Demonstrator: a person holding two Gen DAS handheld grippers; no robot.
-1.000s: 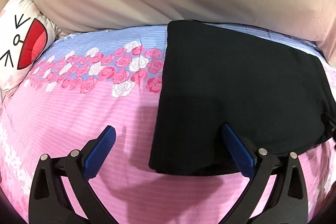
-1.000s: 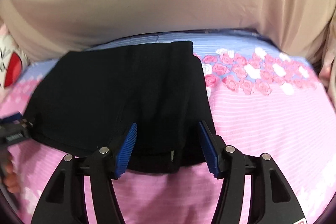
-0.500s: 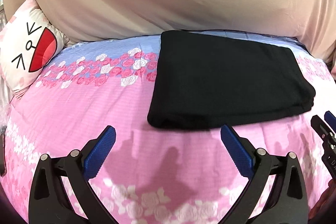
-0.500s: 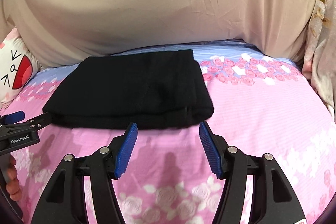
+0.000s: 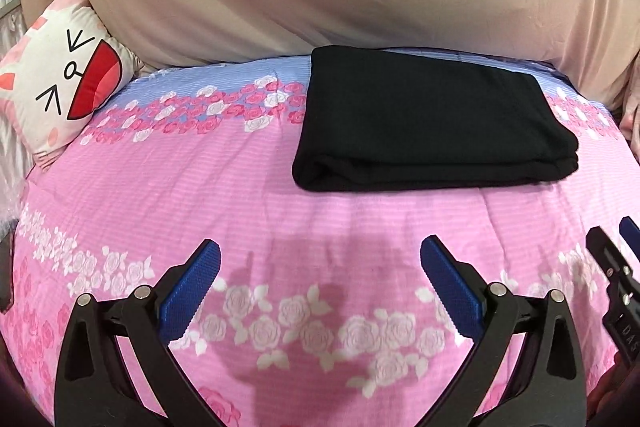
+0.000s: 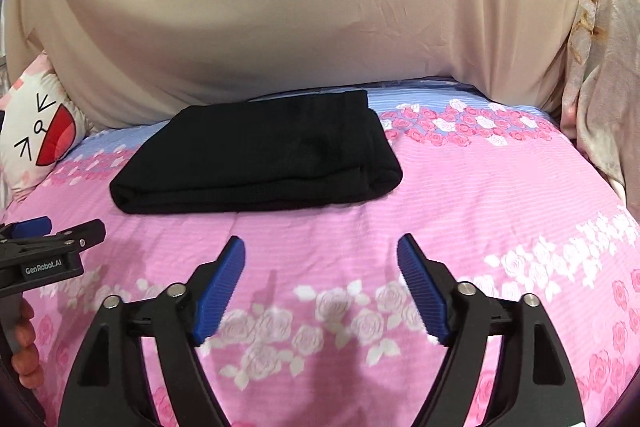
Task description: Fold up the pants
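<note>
**Pants folded on the bed, both tools clear**

While your left tool (image 5: 320,267) hangs spread wide with nothing between its blue pads, the black folded pants (image 5: 428,123) lie on the pink rose-print bedspread (image 5: 200,207) at about one o'clock from it, well apart. From your right tool (image 6: 320,259), whose jaws are opening on empty air, the same bundle sits at about eleven o'clock. Its long axis runs nine to three across both views, so neither hand looks clearly nearer. I judge the fold finished; any further move would approach the near long edge. Only the right view shows the layered end at the bundle's three o'clock side and your fingers (image 6: 24,359) on the other handle; the left view shows the cartoon-face pillow (image 5: 60,83) more fully.
</note>
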